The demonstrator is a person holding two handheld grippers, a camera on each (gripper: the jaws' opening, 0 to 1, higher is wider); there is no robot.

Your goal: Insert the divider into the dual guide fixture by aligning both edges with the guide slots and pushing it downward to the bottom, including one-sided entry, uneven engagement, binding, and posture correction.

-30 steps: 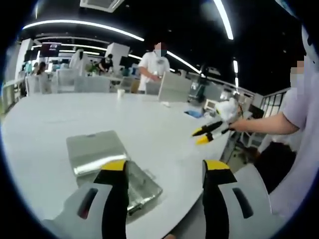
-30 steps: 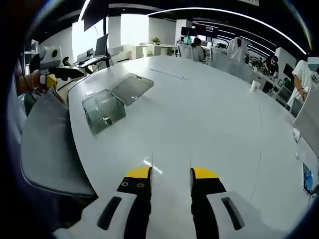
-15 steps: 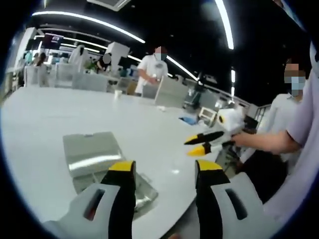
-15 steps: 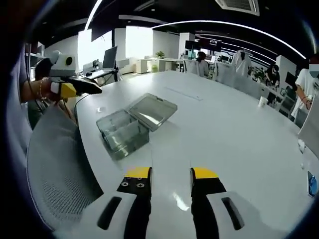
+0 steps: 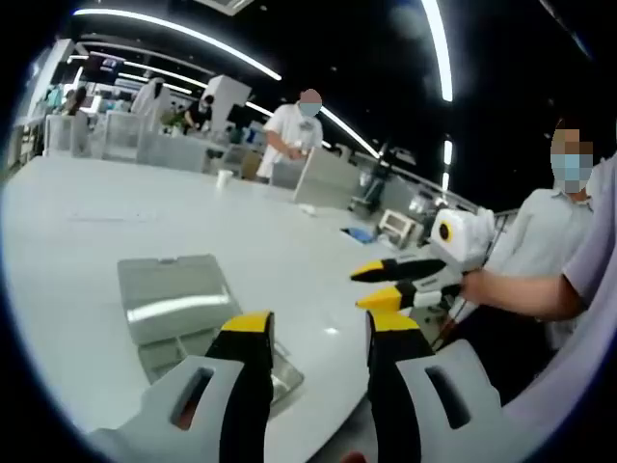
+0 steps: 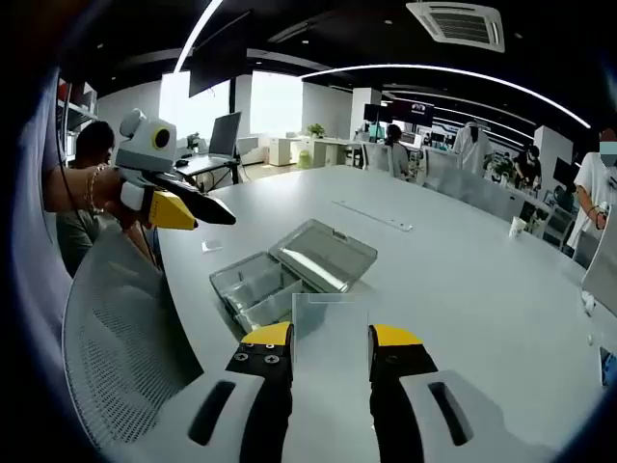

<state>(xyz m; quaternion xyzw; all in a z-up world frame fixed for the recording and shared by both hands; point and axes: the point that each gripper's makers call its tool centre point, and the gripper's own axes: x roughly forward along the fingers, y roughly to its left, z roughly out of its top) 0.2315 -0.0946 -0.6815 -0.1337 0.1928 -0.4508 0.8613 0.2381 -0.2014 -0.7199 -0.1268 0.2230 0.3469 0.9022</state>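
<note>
Clear plastic, the divider (image 6: 331,333) stood upright between the right gripper (image 6: 329,338)'s jaws, pinched at its lower part, above the tabletop (image 6: 463,289) edge. Just beyond it, near that edge, the open guide fixture (image 6: 289,275) rested. The left gripper (image 5: 313,328) hovered over the fixture with jaws apart, holding nothing.

bench (image 6: 463,289): open box (image 6: 253,294) near its edge, lid (image 6: 323,255) lying behind it | clear sheet (image 6: 330,333) between right claw (image 6: 330,338) jaws, before box | left claw (image 6: 169,204) left of box
</note>
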